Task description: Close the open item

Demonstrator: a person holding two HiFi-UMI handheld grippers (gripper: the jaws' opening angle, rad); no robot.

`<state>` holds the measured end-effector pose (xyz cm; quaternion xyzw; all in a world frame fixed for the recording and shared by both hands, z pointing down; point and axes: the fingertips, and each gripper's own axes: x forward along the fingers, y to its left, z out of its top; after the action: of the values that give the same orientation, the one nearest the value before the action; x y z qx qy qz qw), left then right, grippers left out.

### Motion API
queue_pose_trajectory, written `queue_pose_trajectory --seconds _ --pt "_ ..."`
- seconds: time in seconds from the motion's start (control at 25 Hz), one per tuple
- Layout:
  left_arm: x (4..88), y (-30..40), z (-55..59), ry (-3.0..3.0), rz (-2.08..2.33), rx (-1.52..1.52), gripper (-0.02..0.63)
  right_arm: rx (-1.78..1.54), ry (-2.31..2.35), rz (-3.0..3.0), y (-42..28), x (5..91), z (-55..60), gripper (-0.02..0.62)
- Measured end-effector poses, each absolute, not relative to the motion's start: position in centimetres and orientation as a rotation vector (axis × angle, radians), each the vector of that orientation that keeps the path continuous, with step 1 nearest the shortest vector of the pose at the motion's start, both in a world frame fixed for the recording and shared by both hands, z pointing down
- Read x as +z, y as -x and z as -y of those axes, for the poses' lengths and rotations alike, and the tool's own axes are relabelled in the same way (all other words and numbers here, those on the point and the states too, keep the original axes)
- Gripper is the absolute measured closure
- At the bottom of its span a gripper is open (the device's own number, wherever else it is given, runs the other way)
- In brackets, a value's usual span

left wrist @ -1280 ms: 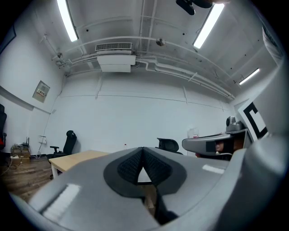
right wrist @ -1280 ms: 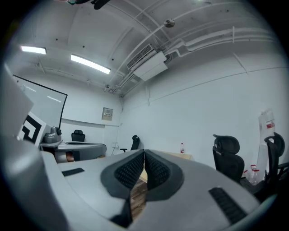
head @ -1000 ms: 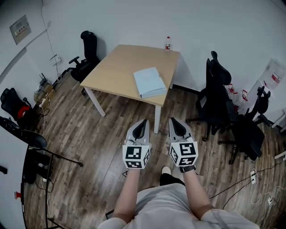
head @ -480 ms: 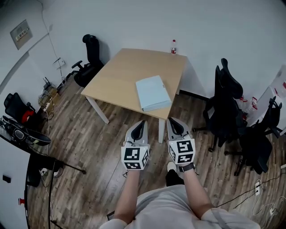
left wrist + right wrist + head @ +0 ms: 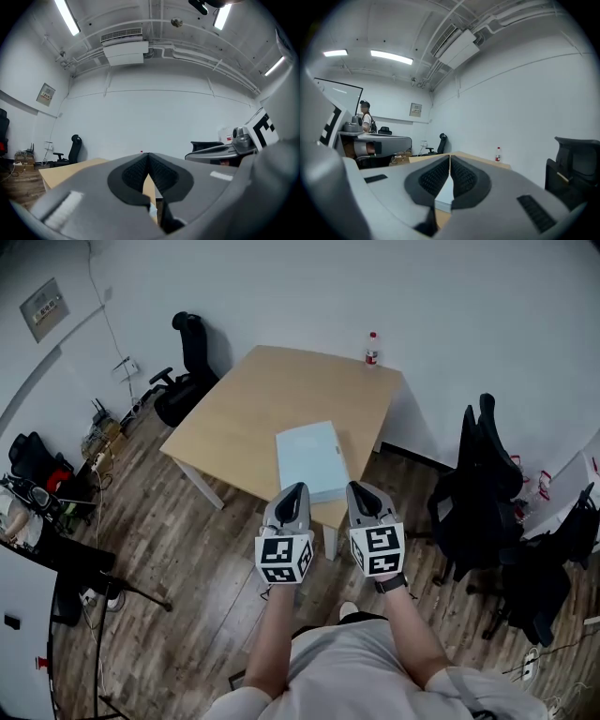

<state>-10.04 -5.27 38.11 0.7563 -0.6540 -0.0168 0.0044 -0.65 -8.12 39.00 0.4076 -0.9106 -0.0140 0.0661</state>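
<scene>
Head view: a person stands just short of a wooden table [image 5: 246, 399], holding 2 grippers side by side above the floor. The left gripper [image 5: 296, 489] and right gripper [image 5: 359, 487] both have their jaws pressed together with nothing between them, as each gripper view confirms. The task's thing, a pale-blue flat item [image 5: 309, 457], lies on the table's near side, close to the corner, just beyond the gripper tips. A small bottle [image 5: 372, 349] stands at the far edge, well apart from it. From this height it cannot be told whether the item lies open or which edge is hinged. It looks thin, light and fairly stiff, with a smooth cover that may slide on the wood. One gripper would likely need to pin it down while the other takes the free edge of the cover.
</scene>
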Motion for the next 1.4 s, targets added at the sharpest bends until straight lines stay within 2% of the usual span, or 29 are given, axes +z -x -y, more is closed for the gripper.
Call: queue_pose_trajectory --seconds 0.48,0.92,1.4 --pt "40.7 9.6 11.5 -2.340 2.060 0.003 0.598 0.137 -1.157 2.739 0.1 43.5 15.0 0.581" --pt "42.5 11.9 18.8 -2.376 1.957 0.036 0.597 0.150 -1.146 2.713 3.4 45.1 20.9 0.581" --pt "48.1 15.5 27.9 -2.336 1.813 0.135 0.597 0.246 -1.149 2.601 6.9 49.8 28.3 0.581"
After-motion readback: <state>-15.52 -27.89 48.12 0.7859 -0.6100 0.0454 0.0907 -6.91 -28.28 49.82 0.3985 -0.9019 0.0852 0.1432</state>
